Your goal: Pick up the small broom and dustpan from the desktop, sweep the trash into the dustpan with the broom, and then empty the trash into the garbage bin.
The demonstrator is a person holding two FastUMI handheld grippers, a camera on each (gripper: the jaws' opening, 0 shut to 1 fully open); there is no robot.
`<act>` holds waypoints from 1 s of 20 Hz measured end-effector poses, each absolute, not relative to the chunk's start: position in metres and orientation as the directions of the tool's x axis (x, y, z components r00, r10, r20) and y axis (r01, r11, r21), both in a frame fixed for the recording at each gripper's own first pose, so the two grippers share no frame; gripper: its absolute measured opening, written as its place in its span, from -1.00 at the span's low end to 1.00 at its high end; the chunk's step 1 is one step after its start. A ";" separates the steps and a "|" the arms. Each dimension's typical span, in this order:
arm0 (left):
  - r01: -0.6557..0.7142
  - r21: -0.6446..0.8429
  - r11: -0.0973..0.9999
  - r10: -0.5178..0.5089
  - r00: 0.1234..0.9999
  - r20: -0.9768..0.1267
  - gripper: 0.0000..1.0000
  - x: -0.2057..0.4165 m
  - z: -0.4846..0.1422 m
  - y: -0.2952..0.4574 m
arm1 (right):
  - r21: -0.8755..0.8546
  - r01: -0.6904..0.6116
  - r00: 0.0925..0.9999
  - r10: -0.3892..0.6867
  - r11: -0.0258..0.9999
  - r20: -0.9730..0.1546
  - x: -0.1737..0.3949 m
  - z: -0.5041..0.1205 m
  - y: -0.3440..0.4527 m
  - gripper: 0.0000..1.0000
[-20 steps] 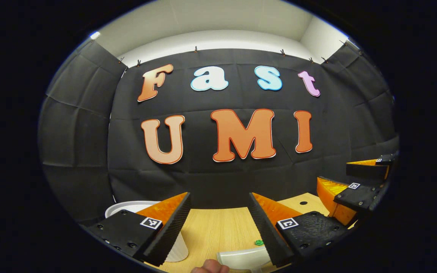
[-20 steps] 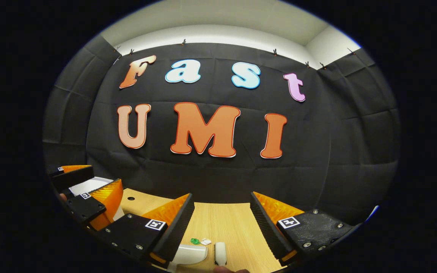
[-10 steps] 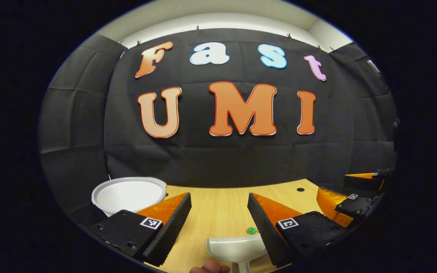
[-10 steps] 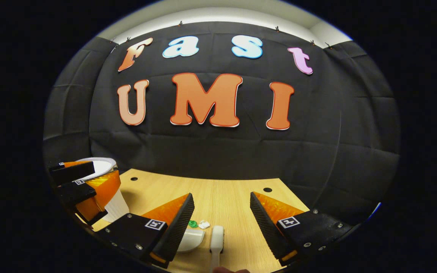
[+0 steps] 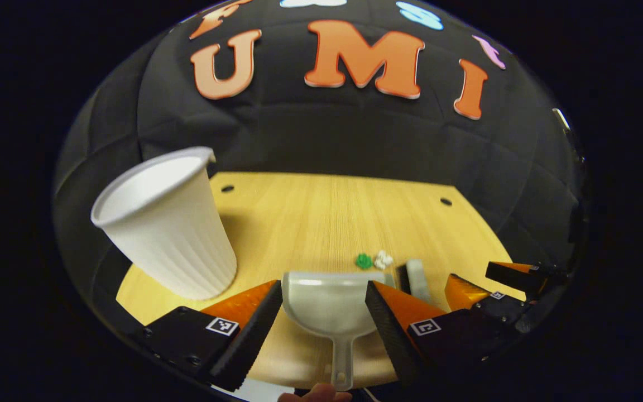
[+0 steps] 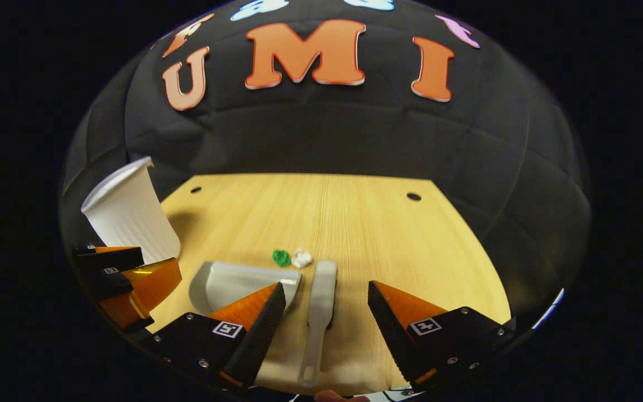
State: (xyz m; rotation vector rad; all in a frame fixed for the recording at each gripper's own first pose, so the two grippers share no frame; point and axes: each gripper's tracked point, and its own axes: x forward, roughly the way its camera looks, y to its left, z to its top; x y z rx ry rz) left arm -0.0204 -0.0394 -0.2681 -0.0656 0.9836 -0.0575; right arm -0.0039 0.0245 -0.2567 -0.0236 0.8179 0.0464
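Both grippers hover with jaws released. The dustpan [image 5: 330, 301] lies on the surface below the left gripper [image 5: 324, 318] — handle toward it; the broom [image 6: 320, 310], just beside the dustpan, lies lengthwise under the right gripper [image 6: 326, 326].

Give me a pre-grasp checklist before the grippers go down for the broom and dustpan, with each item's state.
1. Left gripper open over the dustpan: ok.
2. Right gripper open, broom lying between its fingers: ok.
3. Dustpan handle free to grasp: ok, though a hand sits just beside its end.
4. Trash, a green scrap and a white scrap, on the desktop ahead of the dustpan lip: ok.
5. White bin upright, mouth unobstructed: ok.
6. Fingers touching either tool: cannot tell.
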 end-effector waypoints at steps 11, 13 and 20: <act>-0.074 -0.128 0.989 -0.120 0.109 -0.987 0.96 -0.049 -0.283 -0.048 | -0.019 -0.161 0.408 0.049 0.987 -0.912 -0.027 -0.329 0.011 0.86; -0.123 -0.136 0.983 -0.130 0.053 -0.990 0.97 -0.063 -0.295 -0.049 | -0.011 -0.187 0.370 0.061 0.982 -0.927 -0.030 -0.335 0.013 0.86; -0.102 -0.104 0.989 -0.112 -0.073 -0.991 0.97 -0.067 -0.323 -0.055 | 0.007 -0.207 0.306 0.072 0.978 -0.949 -0.027 -0.349 0.013 0.86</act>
